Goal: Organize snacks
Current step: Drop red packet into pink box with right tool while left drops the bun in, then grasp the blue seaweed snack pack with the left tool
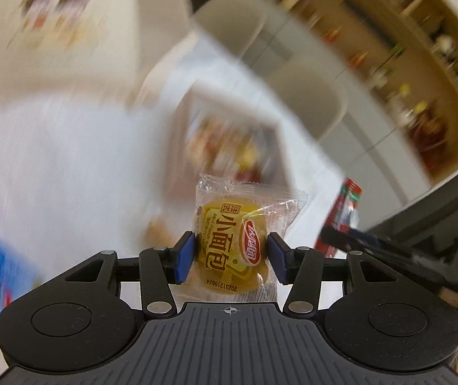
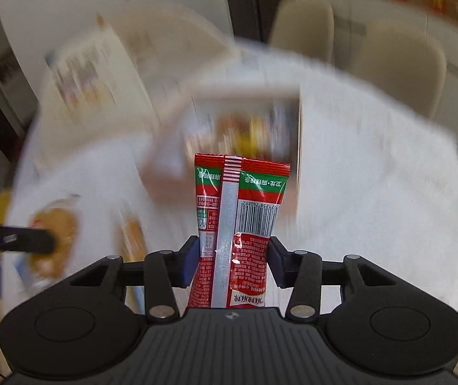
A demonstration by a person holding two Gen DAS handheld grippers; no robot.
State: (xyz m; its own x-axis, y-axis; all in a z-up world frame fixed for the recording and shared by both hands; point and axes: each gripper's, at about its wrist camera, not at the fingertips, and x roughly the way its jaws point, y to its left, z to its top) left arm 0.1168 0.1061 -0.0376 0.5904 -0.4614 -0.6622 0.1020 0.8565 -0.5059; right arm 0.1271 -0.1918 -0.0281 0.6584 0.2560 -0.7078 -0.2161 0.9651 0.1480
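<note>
The left gripper [image 1: 230, 258] pinches a small yellow bread roll in a clear plastic wrapper [image 1: 233, 240] between its blue pads [image 1: 186, 256], the packet standing upright above the jaws. The right gripper [image 2: 232, 264] clamps a long red and green foil snack packet [image 2: 238, 221], barcode side facing the camera, also upright. Ahead of both, blurred, a shallow pale box filled with colourful snacks [image 2: 245, 128] sits on the white cloth-covered table [image 2: 373, 199]. A round tan wrapped snack [image 2: 55, 224] lies left of the right gripper.

Upright yellow bread packet [image 1: 232, 240], red sachet [image 2: 238, 224]
</note>
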